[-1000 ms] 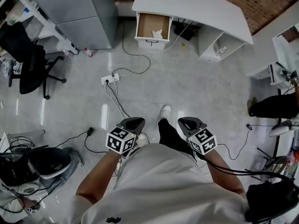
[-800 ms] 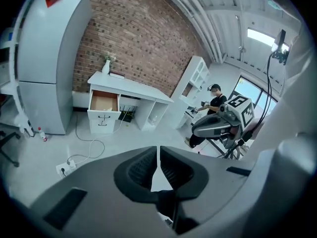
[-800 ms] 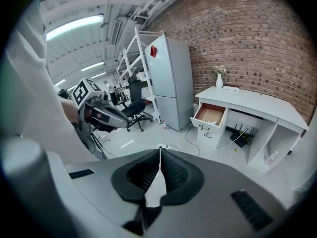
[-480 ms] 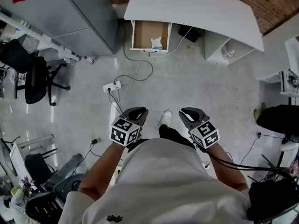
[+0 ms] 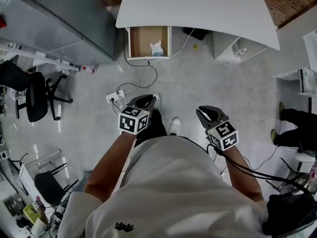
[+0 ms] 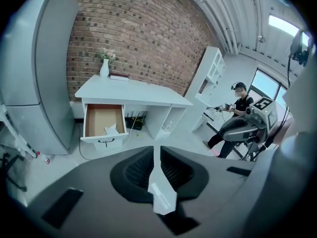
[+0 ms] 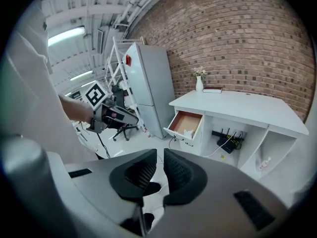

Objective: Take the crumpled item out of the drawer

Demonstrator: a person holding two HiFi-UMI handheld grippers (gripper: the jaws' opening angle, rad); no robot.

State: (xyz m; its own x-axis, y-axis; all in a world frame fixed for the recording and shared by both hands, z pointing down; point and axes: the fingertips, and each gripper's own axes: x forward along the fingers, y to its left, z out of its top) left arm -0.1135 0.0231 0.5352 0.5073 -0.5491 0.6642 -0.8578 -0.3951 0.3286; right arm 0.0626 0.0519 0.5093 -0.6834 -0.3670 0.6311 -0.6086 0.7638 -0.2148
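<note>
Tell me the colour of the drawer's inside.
Light brown, with a white front. The head view shows the drawer best.

The white desk's (image 5: 198,6) open drawer (image 5: 139,39) holds a crumpled white item (image 5: 157,48) on its brown bottom.

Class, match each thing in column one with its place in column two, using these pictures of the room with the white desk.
Column one
1. crumpled white item
2. white vase of flowers
3. white power strip
4. black office chair

Column two
A. on top of the white desk
B. on the floor, cables plugged in
C. inside the open drawer
D. standing near the grey cabinet

Pairs: 1-C, 2-A, 3-B, 4-D
</note>
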